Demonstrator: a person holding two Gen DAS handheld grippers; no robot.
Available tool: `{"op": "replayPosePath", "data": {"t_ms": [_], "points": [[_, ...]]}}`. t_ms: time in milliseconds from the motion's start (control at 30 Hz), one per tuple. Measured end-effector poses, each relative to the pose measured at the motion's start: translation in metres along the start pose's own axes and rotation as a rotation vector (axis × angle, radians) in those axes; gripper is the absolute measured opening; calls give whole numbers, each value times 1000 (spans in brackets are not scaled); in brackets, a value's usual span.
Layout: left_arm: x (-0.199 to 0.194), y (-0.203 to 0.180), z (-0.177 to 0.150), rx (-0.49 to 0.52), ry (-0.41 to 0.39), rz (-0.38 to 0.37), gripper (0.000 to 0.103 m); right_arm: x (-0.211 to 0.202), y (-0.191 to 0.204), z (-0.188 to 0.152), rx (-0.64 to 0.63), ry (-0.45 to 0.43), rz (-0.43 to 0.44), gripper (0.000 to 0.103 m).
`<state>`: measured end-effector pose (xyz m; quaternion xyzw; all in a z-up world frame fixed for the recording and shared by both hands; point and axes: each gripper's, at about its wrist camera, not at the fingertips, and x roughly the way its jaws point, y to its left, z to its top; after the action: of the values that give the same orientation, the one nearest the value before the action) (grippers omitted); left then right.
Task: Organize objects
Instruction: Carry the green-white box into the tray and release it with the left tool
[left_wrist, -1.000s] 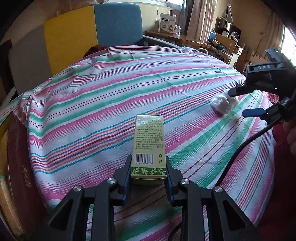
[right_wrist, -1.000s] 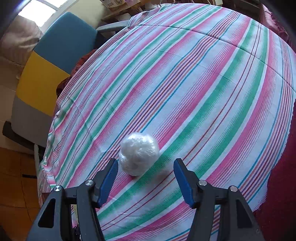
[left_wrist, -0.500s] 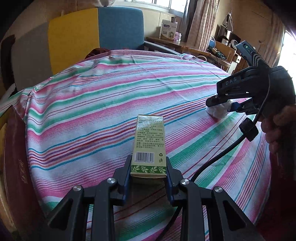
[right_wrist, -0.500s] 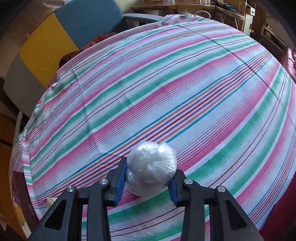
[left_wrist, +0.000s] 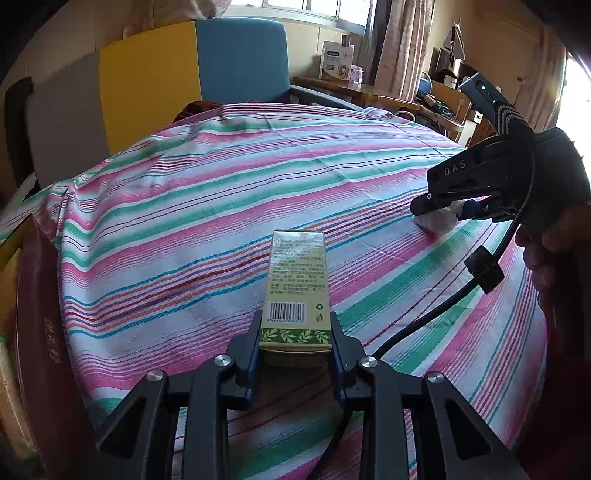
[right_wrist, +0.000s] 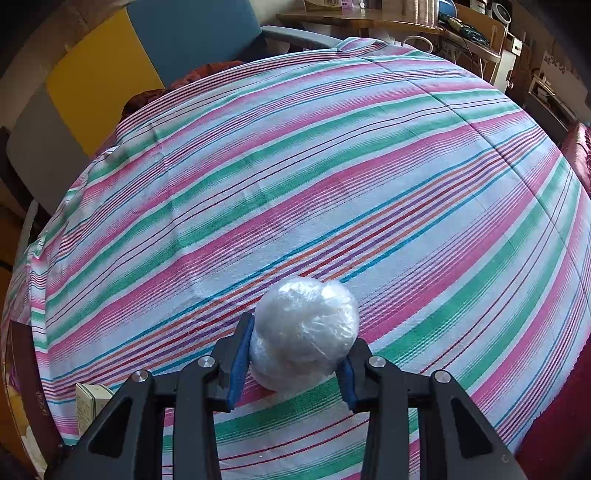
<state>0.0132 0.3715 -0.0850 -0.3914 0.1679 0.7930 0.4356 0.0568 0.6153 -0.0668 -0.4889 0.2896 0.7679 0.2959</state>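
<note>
A tall green-and-cream carton (left_wrist: 297, 288) with a barcode lies lengthwise on the striped tablecloth (left_wrist: 221, 206), and my left gripper (left_wrist: 295, 343) is shut on its near end. A white ball wrapped in clear plastic film (right_wrist: 304, 332) rests on the cloth with my right gripper (right_wrist: 293, 354) shut on it, blue pads pressing both sides. In the left wrist view the right gripper (left_wrist: 447, 208) sits at the right over the wrapped ball (left_wrist: 439, 219), held by a person's hand (left_wrist: 546, 243). The carton's corner (right_wrist: 90, 402) shows at the lower left of the right wrist view.
A chair with grey, yellow and blue panels (left_wrist: 177, 81) stands behind the table. A wooden desk (left_wrist: 362, 92) with a white box and clutter runs along the back right. A dark red board (left_wrist: 37, 332) lies at the table's left edge. A black cable (left_wrist: 443, 310) trails from the right gripper.
My right gripper came down over the wrapped ball, rolled, and closed on it. The left gripper stayed still, holding the carton.
</note>
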Motion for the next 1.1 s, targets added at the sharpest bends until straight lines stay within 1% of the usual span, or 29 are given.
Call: {"op": "replayPosePath", "data": {"t_ms": [100,167,333,433,633,833,1100], "points": [[-5,-1,2,-3,25,26,30,0,2,5,-35,-11,-22,40],[-16,2,3,-31,23,9,30,-1,11,3,-56,-17,-35,40],[-70,15,12,-70,-80,23,30,7,22,5,-91,-29,-61,40],[-103,26,15,-89,-143,65,30,7,25,4,-110,-37,-74,40],[-144,61,3,-154,-189,151,30,8,30,2,-145,-51,-99,40],[-159,93,-18,-212,-186,218,30,5,31,-2,-168,-62,-116,40],[-166,125,-46,-302,-164,266,30,5,35,-5,-190,-69,-136,40]]}}
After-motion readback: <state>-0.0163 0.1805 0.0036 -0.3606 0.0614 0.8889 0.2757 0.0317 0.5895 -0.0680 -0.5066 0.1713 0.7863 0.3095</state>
